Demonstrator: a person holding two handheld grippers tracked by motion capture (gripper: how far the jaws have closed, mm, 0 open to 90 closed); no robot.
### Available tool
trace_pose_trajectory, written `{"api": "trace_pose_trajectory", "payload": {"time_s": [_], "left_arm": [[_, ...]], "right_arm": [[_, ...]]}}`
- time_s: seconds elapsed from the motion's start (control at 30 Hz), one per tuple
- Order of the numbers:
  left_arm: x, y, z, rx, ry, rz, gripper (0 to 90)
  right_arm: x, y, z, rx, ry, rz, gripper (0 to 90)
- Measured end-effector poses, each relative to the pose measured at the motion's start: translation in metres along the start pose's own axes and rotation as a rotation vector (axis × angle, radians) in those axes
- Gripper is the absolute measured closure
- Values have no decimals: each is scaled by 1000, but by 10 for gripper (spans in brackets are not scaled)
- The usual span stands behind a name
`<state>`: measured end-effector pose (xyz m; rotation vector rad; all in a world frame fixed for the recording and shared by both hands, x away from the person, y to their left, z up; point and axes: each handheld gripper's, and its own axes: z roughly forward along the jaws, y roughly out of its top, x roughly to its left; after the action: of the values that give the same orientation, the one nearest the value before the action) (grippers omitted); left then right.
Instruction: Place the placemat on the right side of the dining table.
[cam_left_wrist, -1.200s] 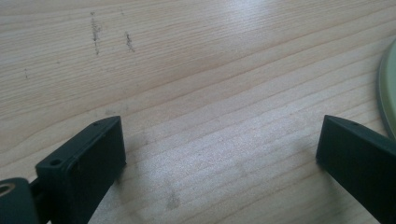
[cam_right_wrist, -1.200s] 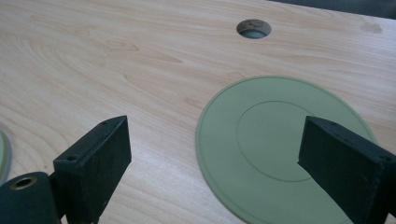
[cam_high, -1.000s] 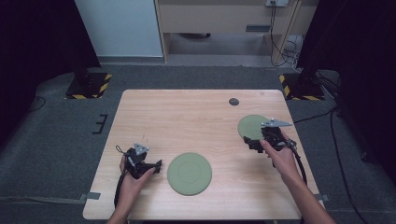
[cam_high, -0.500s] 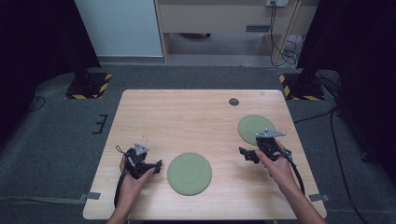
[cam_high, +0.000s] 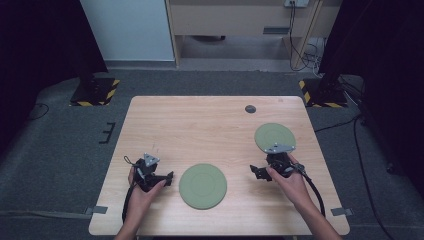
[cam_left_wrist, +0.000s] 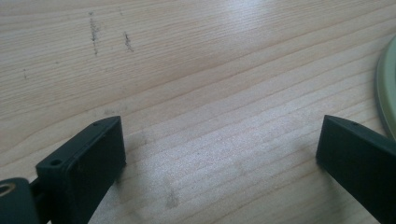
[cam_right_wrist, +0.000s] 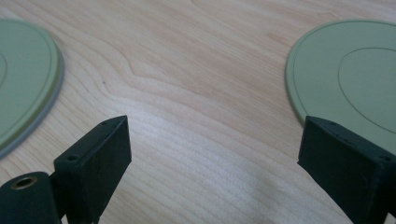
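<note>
The wooden tabletop (cam_high: 200, 125) carries two green discs and a small dark round mark. The larger-looking disc (cam_high: 202, 185) lies flat near the near edge, about midway between the left and right edges. The second disc (cam_high: 274, 135) lies flat toward the right edge, roughly halfway between the near and far edges; the two discs are well apart. The small dark round mark (cam_high: 250, 108) sits close to the far edge, right of centre.

The left tool (cam_high: 167, 178) rests low over the tabletop near the near-left corner, just beside the near disc and not touching it. Its jaws stand wide apart with bare wood between them — nothing is gripped.

The right tool (cam_high: 256, 172) sits between the two discs, just on the near side of the right-hand disc. Its jaws also stand wide apart over bare wood — nothing is gripped, with a disc visible off to each side in the right gripper view.
</note>
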<state>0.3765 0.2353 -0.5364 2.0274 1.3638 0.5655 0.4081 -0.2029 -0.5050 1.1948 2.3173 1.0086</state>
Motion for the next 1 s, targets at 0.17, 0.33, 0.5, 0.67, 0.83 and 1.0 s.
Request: {"api": "trace_pose_trajectory", "payload": {"time_s": [0.17,0.33,0.5,0.67,0.83,1.0], "left_arm": [[0,0,0,0,-2,2,9],[0,0,0,0,-2,2,9],[0,0,0,0,-2,2,10],[0,0,0,0,-2,2,10],[0,0,-1,0,-4,5,9],[0,0,-1,1,-4,5,9]], "right_arm": [[8,-3,2,6,8,-11,99],[13,-8,5,17,8,-8,97],[19,-8,6,14,17,-18,97],[23,-10,9,19,23,-25,97],[27,-14,12,17,23,-13,105],[29,-16,14,21,25,-12,104]]}}
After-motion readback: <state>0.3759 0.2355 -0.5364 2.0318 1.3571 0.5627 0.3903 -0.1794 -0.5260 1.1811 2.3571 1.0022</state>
